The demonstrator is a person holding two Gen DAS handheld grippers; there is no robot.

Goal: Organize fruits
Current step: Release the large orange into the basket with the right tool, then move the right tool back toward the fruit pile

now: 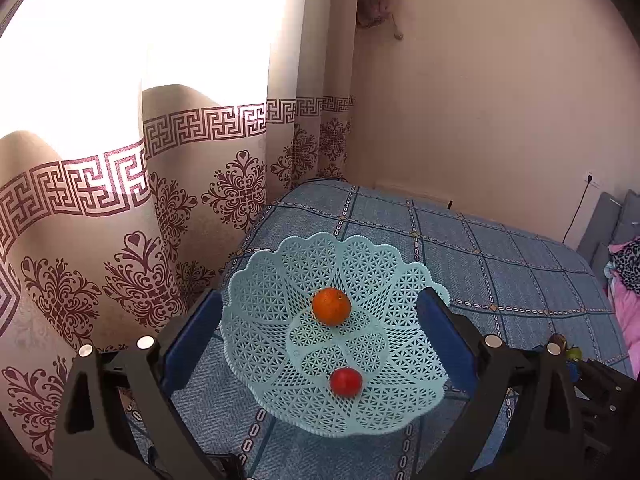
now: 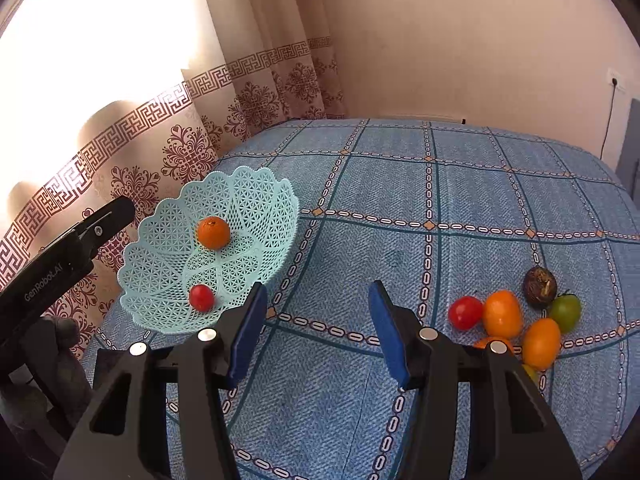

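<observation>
A pale blue lattice basket [image 1: 280, 280] lies on the blue checked bedspread and holds an orange [image 1: 331, 306] and a red tomato [image 1: 345, 381]. My left gripper [image 1: 320, 298] is open wide, its blue pads [image 1: 196, 336] flanking the basket's rim. In the right wrist view the basket [image 2: 168, 240] sits tilted at the left with the orange [image 2: 213, 233] and tomato [image 2: 201, 297] inside. My right gripper [image 2: 316, 292] is open over bare bedspread with nothing between its fingers. Loose fruit lies at the right: a red tomato [image 2: 465, 312], orange fruits [image 2: 502, 314], a green tomato [image 2: 565, 312] and a dark fruit [image 2: 540, 286].
A patterned curtain [image 1: 120, 200] hangs close behind the basket at the bed's left edge. A plain wall [image 2: 460, 40] runs along the far side, with a socket and cable [image 2: 614, 84]. Pink bedding [image 1: 628, 304] lies at the right. A grey-gloved hand [image 2: 60, 344] holds the left gripper's body [image 2: 68, 248].
</observation>
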